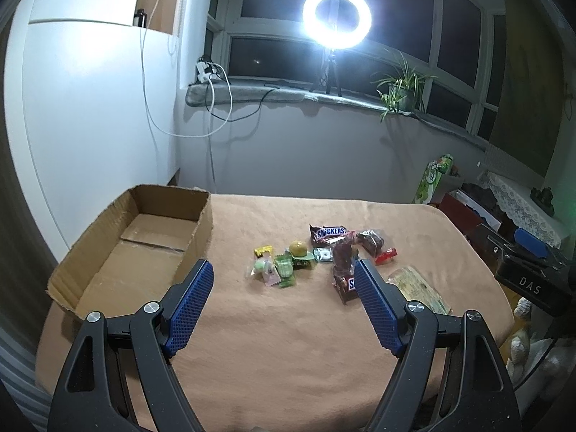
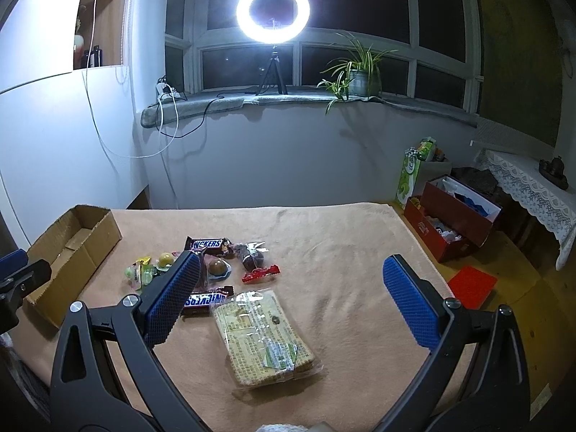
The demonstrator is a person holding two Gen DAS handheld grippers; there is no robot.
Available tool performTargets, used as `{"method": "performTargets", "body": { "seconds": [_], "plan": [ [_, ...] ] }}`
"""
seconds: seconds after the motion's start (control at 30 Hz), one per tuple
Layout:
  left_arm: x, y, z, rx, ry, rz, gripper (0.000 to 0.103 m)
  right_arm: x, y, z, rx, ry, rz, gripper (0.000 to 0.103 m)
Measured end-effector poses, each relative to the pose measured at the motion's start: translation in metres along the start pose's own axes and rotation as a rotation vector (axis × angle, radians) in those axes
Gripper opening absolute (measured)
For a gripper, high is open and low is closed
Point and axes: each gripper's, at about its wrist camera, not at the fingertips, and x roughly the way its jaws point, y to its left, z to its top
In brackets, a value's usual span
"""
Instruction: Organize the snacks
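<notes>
An open cardboard box stands empty at the table's left; it also shows in the right wrist view. A heap of snacks lies mid-table: two Snickers bars, small green candies, a round yellow-green sweet, dark wrapped dates, a red wrapper. A clear pack of crackers lies nearest the right gripper. My left gripper is open and empty above the cloth in front of the heap. My right gripper is open and empty above the cracker pack.
A peach cloth covers the table. Beyond it stand a wall, a windowsill with a ring light and a potted plant. Red boxes and a red mat lie on the floor at the right.
</notes>
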Motion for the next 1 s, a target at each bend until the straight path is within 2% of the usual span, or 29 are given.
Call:
{"method": "performTargets", "body": {
  "seconds": [0.33, 0.57, 0.7, 0.77, 0.87, 0.93, 1.0],
  "plan": [
    [0.015, -0.002, -0.008, -0.014, 0.034, -0.042, 0.080, 0.012, -0.002, -0.006, -0.001, 0.044, 0.051, 0.103],
    [0.033, -0.008, -0.021, -0.033, 0.094, -0.091, 0.080, 0.040, -0.021, -0.015, 0.036, 0.201, 0.156, 0.103],
    [0.045, -0.017, -0.031, -0.046, 0.153, -0.156, 0.080, 0.059, -0.033, -0.029, 0.035, 0.284, 0.200, 0.102],
    [0.051, -0.023, -0.036, -0.068, 0.185, -0.205, 0.080, 0.068, -0.039, -0.036, 0.059, 0.337, 0.252, 0.093],
    [0.060, -0.032, -0.041, -0.083, 0.231, -0.263, 0.070, 0.078, -0.047, -0.043, 0.106, 0.397, 0.323, 0.089],
    [0.067, -0.038, -0.044, -0.109, 0.267, -0.306, 0.068, 0.083, -0.048, -0.047, 0.114, 0.422, 0.359, 0.087],
    [0.071, -0.043, -0.047, -0.123, 0.294, -0.339, 0.058, 0.087, -0.048, -0.049, 0.119, 0.446, 0.408, 0.084]
  ]
}}
